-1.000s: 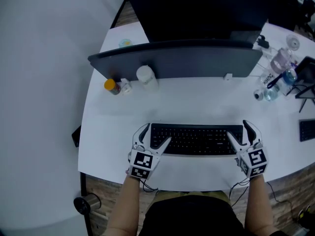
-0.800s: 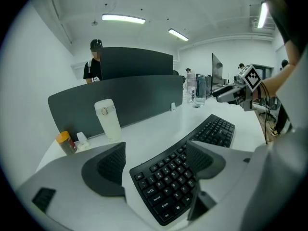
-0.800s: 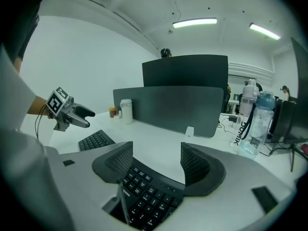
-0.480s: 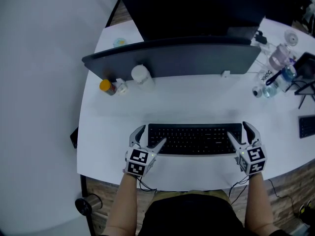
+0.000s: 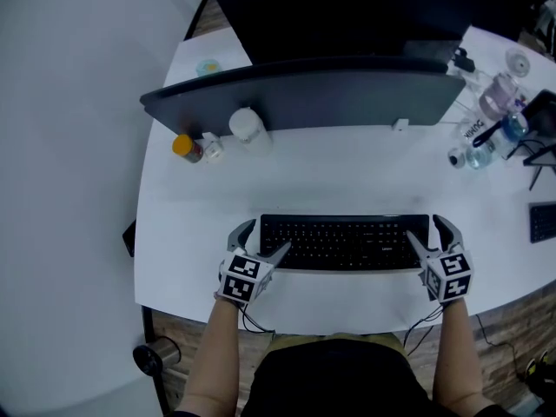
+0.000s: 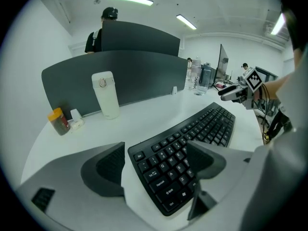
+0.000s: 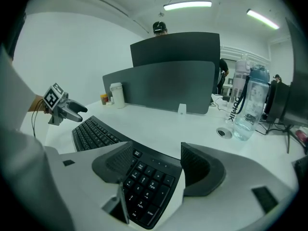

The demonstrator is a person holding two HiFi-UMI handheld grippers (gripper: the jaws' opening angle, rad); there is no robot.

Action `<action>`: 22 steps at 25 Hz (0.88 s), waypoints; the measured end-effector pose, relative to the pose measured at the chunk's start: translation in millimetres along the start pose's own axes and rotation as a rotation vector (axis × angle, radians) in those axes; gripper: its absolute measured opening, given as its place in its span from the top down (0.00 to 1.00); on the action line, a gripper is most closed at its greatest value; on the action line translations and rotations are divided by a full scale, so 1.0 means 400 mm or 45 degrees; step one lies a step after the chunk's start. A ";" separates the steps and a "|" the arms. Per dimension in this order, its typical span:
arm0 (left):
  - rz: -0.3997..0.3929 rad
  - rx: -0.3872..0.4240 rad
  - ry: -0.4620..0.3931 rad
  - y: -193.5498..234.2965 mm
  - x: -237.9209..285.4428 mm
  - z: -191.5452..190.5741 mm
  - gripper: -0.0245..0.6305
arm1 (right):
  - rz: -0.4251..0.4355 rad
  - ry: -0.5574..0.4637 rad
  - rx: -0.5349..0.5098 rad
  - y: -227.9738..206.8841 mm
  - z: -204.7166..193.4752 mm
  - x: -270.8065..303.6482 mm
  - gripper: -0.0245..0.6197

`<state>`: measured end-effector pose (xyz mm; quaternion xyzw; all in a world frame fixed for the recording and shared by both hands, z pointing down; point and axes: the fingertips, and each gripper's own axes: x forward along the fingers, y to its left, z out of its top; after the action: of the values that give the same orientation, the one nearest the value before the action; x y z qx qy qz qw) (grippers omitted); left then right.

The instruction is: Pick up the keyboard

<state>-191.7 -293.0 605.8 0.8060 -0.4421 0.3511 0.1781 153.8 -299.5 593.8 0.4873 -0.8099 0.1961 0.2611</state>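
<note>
A black curved keyboard (image 5: 345, 242) lies flat on the white table (image 5: 347, 176), near its front edge. My left gripper (image 5: 262, 240) is open and straddles the keyboard's left end (image 6: 163, 172), one jaw behind the back edge and one over the keys. At the right end (image 7: 144, 182) my right gripper (image 5: 426, 231) is open in the same way, with the number pad between its jaws. Neither pair of jaws presses on the keyboard. Each gripper shows in the other's view, the right gripper (image 6: 236, 91) and the left gripper (image 7: 65, 109).
A grey divider panel (image 5: 304, 94) crosses the table behind the keyboard. In front of it stand a white bottle (image 5: 247, 129) and a small orange-capped jar (image 5: 185, 148). Water bottles (image 5: 486, 137) and a second keyboard (image 5: 543, 222) are at the right. The table's front edge is close to my hands.
Both grippers stay at the keyboard's ends; the left one has shifted slightly left. The keyboard has not moved.
</note>
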 end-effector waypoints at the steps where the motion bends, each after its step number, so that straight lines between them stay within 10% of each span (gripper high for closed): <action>1: -0.009 -0.006 0.013 -0.001 0.005 -0.006 0.37 | -0.002 0.010 0.004 -0.004 -0.007 0.003 0.52; 22: -0.121 -0.162 0.217 0.002 0.053 -0.103 0.34 | -0.005 0.182 0.088 -0.023 -0.126 0.050 0.52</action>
<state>-201.5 -281.2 649.3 0.7803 -0.4080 0.3807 0.2825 166.0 -288.6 646.4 0.4826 -0.7808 0.2578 0.3016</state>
